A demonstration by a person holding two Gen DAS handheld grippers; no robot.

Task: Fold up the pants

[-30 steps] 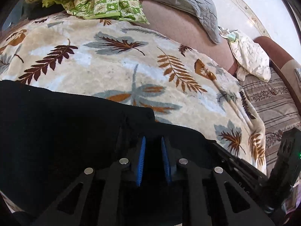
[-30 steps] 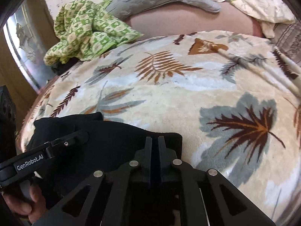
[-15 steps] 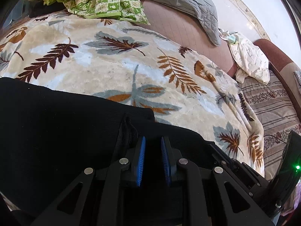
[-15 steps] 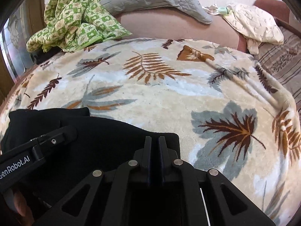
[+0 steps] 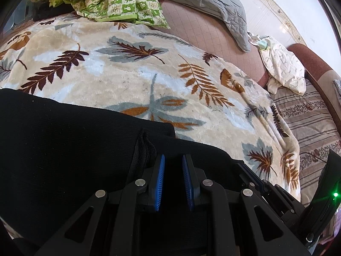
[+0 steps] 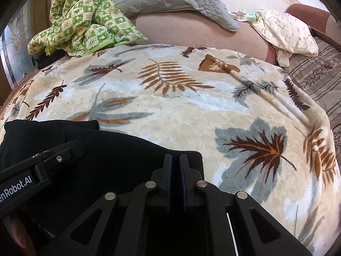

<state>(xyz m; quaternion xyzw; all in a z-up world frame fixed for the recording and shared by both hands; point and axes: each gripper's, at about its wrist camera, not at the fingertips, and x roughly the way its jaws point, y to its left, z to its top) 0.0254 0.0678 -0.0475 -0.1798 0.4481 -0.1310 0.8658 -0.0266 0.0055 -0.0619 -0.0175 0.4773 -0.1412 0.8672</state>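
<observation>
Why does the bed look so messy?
A green checked quilt lies crumpled in a heap at the far corner, and a cream cloth is bunched up on the other side. The leaf blanket has a ridge-like wrinkle near its right edge.

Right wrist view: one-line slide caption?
Right gripper shut on black pants atop a leaf-print blanket.

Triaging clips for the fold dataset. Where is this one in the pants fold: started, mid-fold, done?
Mid-fold, by the look of it. Done: the black pants already lie on the leaf-print blanket, with one layer's edge over another. In hand: the left gripper and right gripper are both down at the near edge, nearly closed, black fabric between the fingers; an actual pinch is hard to confirm. Left: no compact stack yet, so further folds remain.
</observation>
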